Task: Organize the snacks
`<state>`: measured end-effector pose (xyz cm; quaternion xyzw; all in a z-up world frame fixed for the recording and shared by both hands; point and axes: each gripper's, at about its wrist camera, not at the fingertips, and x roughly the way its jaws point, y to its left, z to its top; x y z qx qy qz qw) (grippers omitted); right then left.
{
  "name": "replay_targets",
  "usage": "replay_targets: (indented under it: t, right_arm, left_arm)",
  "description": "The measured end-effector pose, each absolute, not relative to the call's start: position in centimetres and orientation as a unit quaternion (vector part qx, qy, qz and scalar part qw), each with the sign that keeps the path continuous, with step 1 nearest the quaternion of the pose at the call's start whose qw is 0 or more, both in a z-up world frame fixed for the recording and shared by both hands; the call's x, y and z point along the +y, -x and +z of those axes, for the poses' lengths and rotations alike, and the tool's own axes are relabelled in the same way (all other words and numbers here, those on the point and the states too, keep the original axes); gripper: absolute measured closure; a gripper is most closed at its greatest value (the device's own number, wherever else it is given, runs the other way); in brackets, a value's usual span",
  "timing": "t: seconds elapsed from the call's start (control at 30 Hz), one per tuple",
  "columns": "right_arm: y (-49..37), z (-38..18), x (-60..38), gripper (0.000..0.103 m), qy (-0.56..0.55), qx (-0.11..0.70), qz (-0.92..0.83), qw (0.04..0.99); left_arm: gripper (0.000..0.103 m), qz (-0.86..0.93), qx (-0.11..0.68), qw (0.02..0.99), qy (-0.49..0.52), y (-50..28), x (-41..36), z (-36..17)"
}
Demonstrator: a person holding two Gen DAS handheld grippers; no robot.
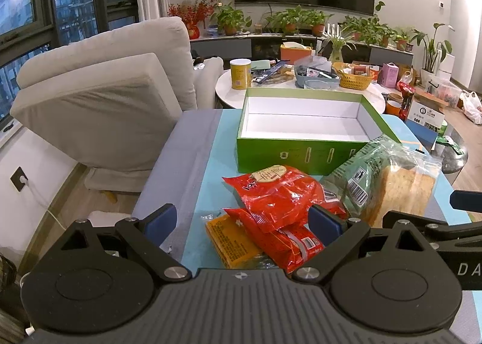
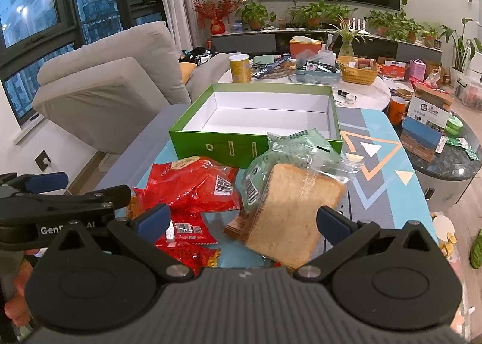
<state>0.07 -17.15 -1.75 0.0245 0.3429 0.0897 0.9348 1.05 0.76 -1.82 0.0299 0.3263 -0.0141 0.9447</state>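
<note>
**Snacks piled in front of the open box**

On the patterned table (image 2: 379, 181), from your left: your left gripper (image 1: 244, 219) hangs with its jaws wide and nothing between them, above the orange packet (image 1: 232, 241) and red snack bags (image 1: 280, 196). To their right lies the bagged bread (image 2: 292, 208), leaning on the red bags. Your right gripper (image 2: 242, 220) hovers over it, jaws spread, pads clear. Behind the pile, the green box (image 2: 211, 139) stands open, its white inside bare.
</note>
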Motion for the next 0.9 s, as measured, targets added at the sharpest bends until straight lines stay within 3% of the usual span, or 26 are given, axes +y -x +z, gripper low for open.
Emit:
replay_targets:
  t: [0.9]
  right_arm:
    - [-0.75,-2.44,-17.05,0.027,-0.044,0.361,0.101,0.926]
  left_arm:
    - [0.009,-0.004,0.337,0.941,-0.028,-1.84,0.99,-2.65]
